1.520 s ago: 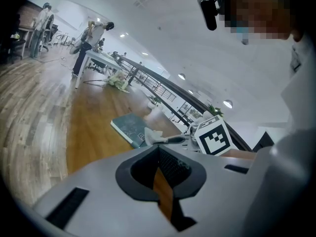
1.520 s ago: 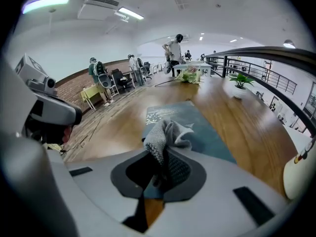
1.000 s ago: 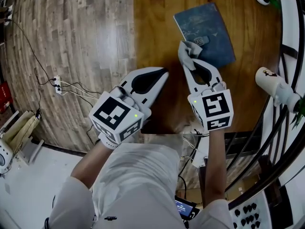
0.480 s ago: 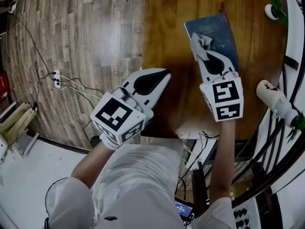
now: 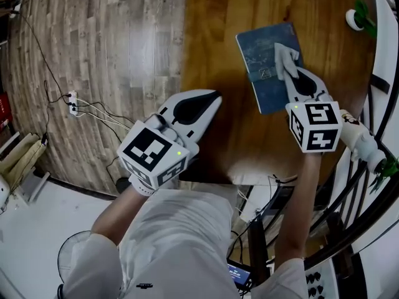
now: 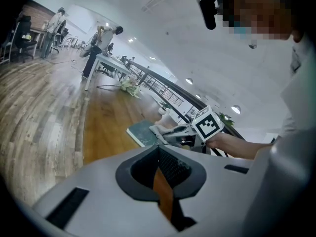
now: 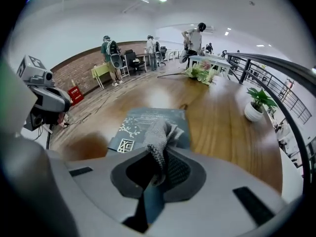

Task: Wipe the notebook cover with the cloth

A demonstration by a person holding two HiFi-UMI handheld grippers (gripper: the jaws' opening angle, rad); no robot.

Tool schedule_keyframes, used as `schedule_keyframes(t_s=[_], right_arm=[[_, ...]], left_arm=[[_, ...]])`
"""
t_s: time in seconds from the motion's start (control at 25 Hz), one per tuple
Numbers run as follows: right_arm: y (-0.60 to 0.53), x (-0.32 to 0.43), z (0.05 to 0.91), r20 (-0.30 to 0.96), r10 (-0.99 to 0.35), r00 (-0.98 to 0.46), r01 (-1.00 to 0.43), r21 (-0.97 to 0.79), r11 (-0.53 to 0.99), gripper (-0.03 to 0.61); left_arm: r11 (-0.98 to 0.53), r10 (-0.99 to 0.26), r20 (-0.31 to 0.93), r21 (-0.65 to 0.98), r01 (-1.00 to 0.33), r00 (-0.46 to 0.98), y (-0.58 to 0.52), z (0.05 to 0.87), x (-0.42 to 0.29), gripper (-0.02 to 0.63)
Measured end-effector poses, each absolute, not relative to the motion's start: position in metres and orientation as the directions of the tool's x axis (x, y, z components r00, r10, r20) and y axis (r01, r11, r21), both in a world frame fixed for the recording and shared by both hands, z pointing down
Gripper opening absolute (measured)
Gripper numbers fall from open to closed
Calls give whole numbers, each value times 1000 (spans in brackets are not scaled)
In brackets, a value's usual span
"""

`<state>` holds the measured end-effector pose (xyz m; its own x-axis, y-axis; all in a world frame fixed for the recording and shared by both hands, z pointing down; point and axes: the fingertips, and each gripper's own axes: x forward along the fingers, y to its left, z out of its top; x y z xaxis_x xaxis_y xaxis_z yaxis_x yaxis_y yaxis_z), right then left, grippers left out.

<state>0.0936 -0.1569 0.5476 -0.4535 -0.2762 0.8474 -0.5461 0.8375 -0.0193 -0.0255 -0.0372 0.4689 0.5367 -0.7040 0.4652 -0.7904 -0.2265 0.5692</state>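
Note:
A dark blue notebook (image 5: 262,58) (image 7: 140,122) (image 6: 140,131) with a clasp strap lies on the wooden table. My right gripper (image 5: 294,73) (image 7: 158,154) is shut on a grey cloth (image 5: 285,58) (image 7: 160,135), which rests on the right part of the cover. My left gripper (image 5: 212,98) (image 6: 165,181) hovers shut and holding nothing over the table's near left edge, apart from the notebook.
A small potted plant (image 5: 356,12) (image 7: 256,105) stands at the table's far right. A white bottle-like object (image 5: 358,136) sits by the railing at the right. The table's edge (image 5: 184,73) drops to the wood floor on the left, where cables (image 5: 75,108) lie.
My right gripper has carried the cloth rightwards across the notebook cover, from its left edge to its right side. The left gripper has stayed in place.

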Motion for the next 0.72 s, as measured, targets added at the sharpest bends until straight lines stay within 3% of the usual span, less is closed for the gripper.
schedule_keyframes(t_s=[0.52, 0.72], right_arm=[[-211, 135, 541, 842, -464, -276, -618, 214, 756, 36], [-221, 114, 528, 801, -497, -333, -611, 218, 761, 37]], left_arm=[[-235, -697, 465, 571, -787, 546, -47, 470, -20, 18], [-228, -701, 464, 574, -787, 542, -48, 474, -23, 18]])
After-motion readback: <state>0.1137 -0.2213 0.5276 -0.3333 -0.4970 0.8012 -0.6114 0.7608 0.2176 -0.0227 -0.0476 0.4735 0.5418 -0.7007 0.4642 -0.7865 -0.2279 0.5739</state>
